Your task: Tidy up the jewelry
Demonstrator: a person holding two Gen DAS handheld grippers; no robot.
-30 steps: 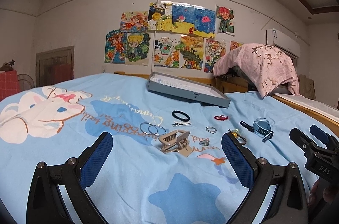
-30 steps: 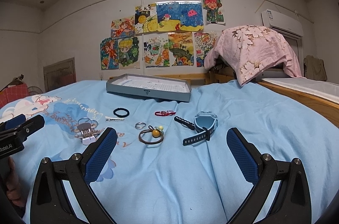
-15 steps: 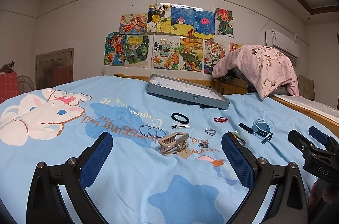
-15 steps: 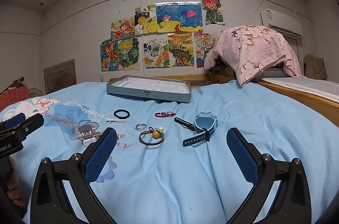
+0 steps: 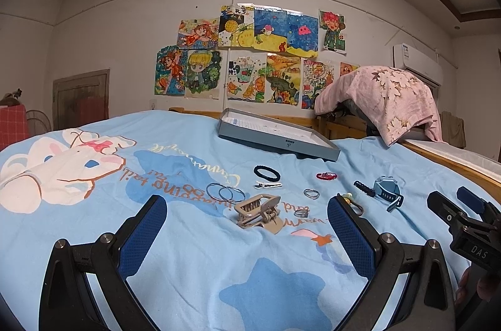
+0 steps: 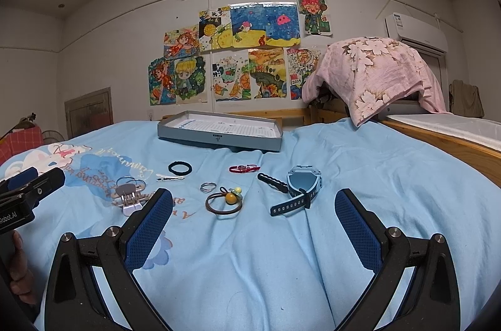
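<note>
Jewelry lies spread on a blue bedsheet. A grey tray sits at the back. In front of it lie a black hair tie, a silver clip, a red bracelet, silver bangles, a beige claw clip, small rings, a brown hair tie with a yellow bead and a blue watch. My left gripper is open and empty, just short of the claw clip. My right gripper is open and empty, short of the watch.
A pink floral cloth covers something at the back right beside a wooden bed rail. Drawings hang on the far wall. Each gripper shows at the edge of the other's view.
Both views have shifted slightly; the objects sit a little nearer and lower in the frames. Nothing was taken hold of or moved.
</note>
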